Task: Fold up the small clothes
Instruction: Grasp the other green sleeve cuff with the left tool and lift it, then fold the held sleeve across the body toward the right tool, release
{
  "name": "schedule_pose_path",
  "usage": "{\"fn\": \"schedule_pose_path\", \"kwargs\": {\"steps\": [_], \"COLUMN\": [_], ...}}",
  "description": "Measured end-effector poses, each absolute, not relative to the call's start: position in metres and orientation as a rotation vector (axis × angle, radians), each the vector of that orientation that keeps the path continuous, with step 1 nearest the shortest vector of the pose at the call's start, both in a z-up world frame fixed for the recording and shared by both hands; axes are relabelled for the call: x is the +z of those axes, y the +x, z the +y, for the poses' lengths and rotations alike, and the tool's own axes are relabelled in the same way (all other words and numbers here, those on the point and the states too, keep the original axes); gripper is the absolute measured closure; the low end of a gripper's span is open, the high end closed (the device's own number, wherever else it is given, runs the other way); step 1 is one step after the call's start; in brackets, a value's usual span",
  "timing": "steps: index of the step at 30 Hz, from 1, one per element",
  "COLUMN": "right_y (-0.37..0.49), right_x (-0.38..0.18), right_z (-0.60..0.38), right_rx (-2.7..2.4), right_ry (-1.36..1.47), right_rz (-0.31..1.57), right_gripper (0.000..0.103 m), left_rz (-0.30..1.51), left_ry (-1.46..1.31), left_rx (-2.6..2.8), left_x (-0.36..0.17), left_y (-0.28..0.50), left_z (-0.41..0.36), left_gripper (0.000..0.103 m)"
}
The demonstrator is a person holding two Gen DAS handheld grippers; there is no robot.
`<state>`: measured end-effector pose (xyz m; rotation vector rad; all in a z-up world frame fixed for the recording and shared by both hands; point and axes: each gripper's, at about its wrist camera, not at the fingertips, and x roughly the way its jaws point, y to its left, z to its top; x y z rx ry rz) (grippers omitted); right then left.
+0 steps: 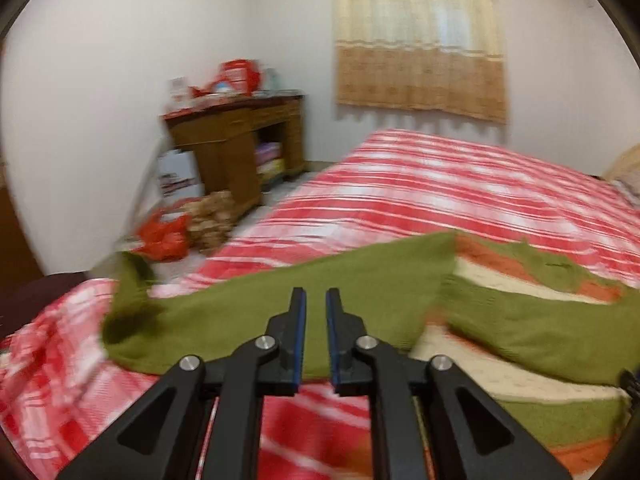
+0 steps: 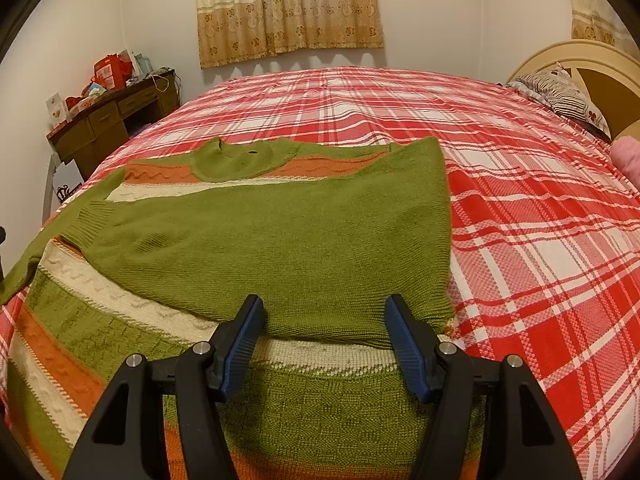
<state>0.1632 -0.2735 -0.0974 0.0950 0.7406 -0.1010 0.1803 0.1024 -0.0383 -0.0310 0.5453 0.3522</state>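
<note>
The left gripper (image 1: 316, 300) has its fingers almost pressed together, with nothing between them that I can see. It hangs just above the sweater (image 2: 256, 236), over the green sleeve (image 1: 280, 312) that sticks out off the left side. The sweater lies flat on the plaid bed (image 2: 540, 208) — neck far away, bottom edge near, long way running front to back. The right sleeve is folded across. The right gripper (image 2: 324, 320) is spread wide above it. I think the left sleeve goes next — pinch its cuff, then lay it over smooth.
</note>
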Motion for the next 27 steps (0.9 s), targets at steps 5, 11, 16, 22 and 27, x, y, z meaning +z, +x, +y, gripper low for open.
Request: {"fn": "schedule_pose_path", "kwargs": {"steps": [5, 11, 16, 22, 27], "right_y": [0.164, 0.165, 0.165, 0.165, 0.165], "right_x": [-0.098, -0.098, -0.098, -0.099, -0.100], "right_z": [-0.274, -0.273, -0.272, -0.270, -0.270], "right_rx": [-0.098, -0.100, -0.103, -0.107, -0.109], "right_ry": [0.094, 0.086, 0.080, 0.072, 0.069], "right_rz": [0.740, 0.743, 0.744, 0.745, 0.744], "right_gripper": [0.037, 0.036, 0.035, 0.035, 0.035], "left_rz": [0.524, 0.571, 0.821, 0.803, 0.635], "left_ry": [0.070, 0.290, 0.187, 0.080, -0.048], "left_rx": [0.697, 0.872, 0.799, 0.680, 0.502], "left_x": [-0.029, -0.050, -0.089, -0.090, -0.058], "left_y": [0.172, 0.190, 0.223, 0.222, 0.205], "left_z": [0.160, 0.194, 0.220, 0.225, 0.198], "left_gripper": [0.011, 0.012, 0.046, 0.092, 0.093]}}
